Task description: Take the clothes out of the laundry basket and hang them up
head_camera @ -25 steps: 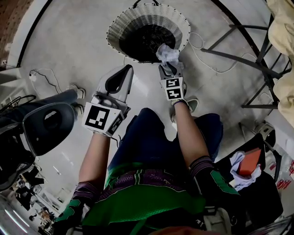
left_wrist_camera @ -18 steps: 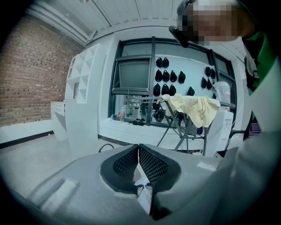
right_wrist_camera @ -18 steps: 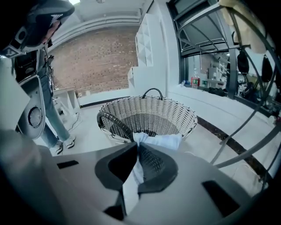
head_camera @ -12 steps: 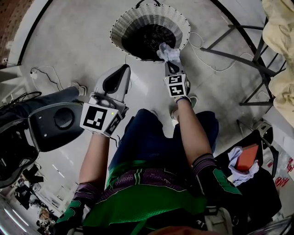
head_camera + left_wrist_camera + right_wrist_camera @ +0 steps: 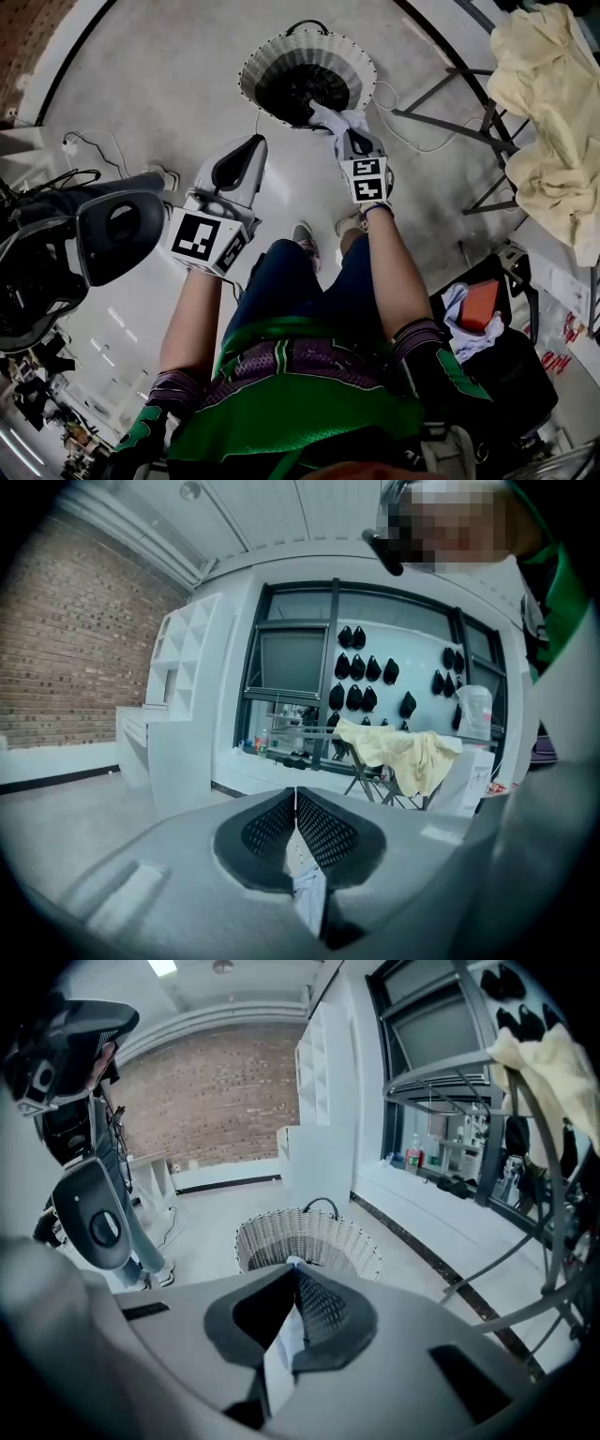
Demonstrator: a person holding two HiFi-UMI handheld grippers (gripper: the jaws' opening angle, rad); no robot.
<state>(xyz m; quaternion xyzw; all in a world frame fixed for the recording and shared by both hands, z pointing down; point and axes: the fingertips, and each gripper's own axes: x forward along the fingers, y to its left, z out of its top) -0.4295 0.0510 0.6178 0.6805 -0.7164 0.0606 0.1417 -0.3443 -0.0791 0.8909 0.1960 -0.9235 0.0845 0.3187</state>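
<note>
A round wicker laundry basket [image 5: 272, 70] stands on the grey floor ahead of the person; its wall also shows in the right gripper view [image 5: 272, 1237]. My right gripper [image 5: 342, 133] is above the basket's near right rim. Its jaws have just been closing, and they are now shut on a crumpled white garment [image 5: 336, 118], a strip of which shows between the pads [image 5: 279, 1354]. My left gripper [image 5: 251, 142] hovers left of it, jaws shut [image 5: 296, 791]. A pale strip [image 5: 309, 897] sits low in its slot; what it is I cannot tell.
A metal drying rack [image 5: 441, 89] stands at the right with yellow cloth [image 5: 544, 103] draped over it, also in the left gripper view [image 5: 398, 747]. A black chair [image 5: 108, 234] is at the left. A white cable [image 5: 412, 117] lies by the basket. A dark bag with items [image 5: 478, 314] sits at the right.
Both grippers have risen away from the basket, which now looks smaller. The white garment has come up with the right gripper. More of the rack and yellow cloth shows.
</note>
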